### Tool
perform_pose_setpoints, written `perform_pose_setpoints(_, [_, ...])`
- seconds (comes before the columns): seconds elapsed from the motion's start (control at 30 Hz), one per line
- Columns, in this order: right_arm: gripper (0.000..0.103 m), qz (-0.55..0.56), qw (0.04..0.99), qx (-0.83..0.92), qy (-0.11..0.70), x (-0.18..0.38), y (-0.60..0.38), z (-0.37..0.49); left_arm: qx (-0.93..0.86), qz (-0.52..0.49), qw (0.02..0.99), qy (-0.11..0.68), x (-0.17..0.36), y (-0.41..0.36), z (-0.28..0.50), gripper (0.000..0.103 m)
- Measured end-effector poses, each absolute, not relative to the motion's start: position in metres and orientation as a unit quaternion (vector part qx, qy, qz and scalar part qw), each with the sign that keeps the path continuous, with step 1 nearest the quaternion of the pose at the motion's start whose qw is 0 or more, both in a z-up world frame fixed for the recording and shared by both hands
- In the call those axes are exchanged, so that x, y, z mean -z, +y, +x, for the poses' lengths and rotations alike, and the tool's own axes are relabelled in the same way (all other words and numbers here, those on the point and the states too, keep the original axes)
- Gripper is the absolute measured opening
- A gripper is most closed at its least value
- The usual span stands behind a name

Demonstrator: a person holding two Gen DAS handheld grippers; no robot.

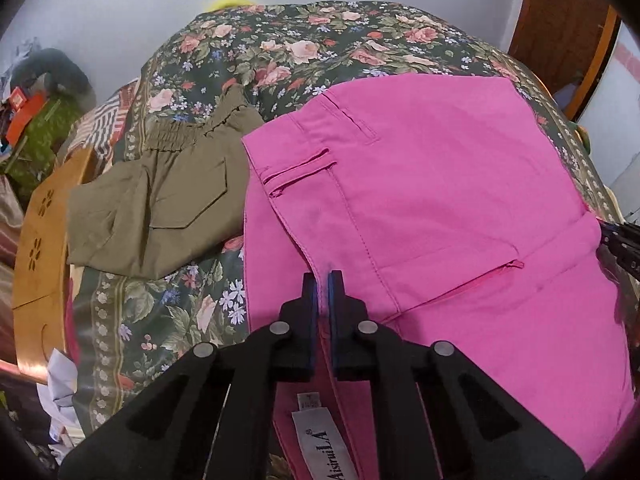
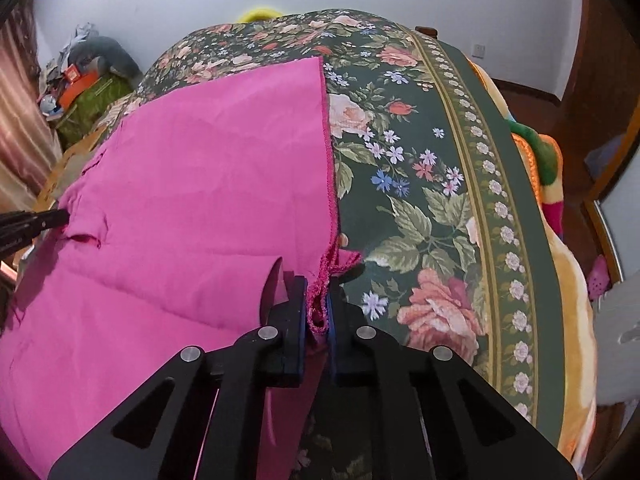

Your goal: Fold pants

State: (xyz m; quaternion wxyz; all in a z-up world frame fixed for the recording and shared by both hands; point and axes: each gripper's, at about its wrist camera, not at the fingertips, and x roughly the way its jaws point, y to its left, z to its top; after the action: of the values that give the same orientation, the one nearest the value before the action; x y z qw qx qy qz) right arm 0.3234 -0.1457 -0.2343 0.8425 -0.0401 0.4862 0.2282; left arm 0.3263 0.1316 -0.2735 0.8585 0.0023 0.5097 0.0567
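Observation:
Bright pink pants (image 1: 420, 184) lie spread on a floral bedspread (image 1: 288, 48), back pockets up, with a white label (image 1: 320, 440) showing inside the waistband. My left gripper (image 1: 323, 280) is shut on the waistband edge, pink cloth pinched between its blue pads. In the right wrist view the pink pants (image 2: 192, 184) stretch to the left, and my right gripper (image 2: 319, 300) is shut on their frayed hem edge. Each gripper shows in the other's view: the right gripper (image 1: 620, 240) at the right edge, the left gripper (image 2: 36, 222) at the left edge.
Folded olive pants (image 1: 160, 208) lie left of the pink ones. A wooden bed board (image 1: 40, 240) bounds the bed on the left. A bright striped blanket (image 2: 560, 208) hangs off the right side of the floral bedspread (image 2: 420, 200). Clutter (image 2: 80, 80) sits by the far wall.

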Motion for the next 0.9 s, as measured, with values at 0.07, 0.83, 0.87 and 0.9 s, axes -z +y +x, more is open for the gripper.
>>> perform_pose_setpoints(0.07, [0.006,-0.045,0.843,-0.223,0.487,0.235,-0.149,0.322,-0.063,0.003,0.858,0.51,0.275,0.133,0.326,0.007])
perform_pose_setpoints(0.83, [0.06,-0.064,0.876,-0.19,0.439,0.166,-0.163,0.335,-0.079,-0.021,0.887,0.454,0.221,0.188,0.331,0.064])
perform_pose_setpoints(0.87, [0.064,-0.063,0.876,-0.193,0.437,0.164,-0.158,0.341,-0.078,-0.02,0.888,0.453,0.221,0.19,0.339,0.065])
perform_pose_setpoints(0.9, [0.066,-0.062,0.875,-0.196,0.438,0.164,-0.153,0.348,-0.078,-0.02,0.888,0.452,0.222,0.19,0.345,0.067])
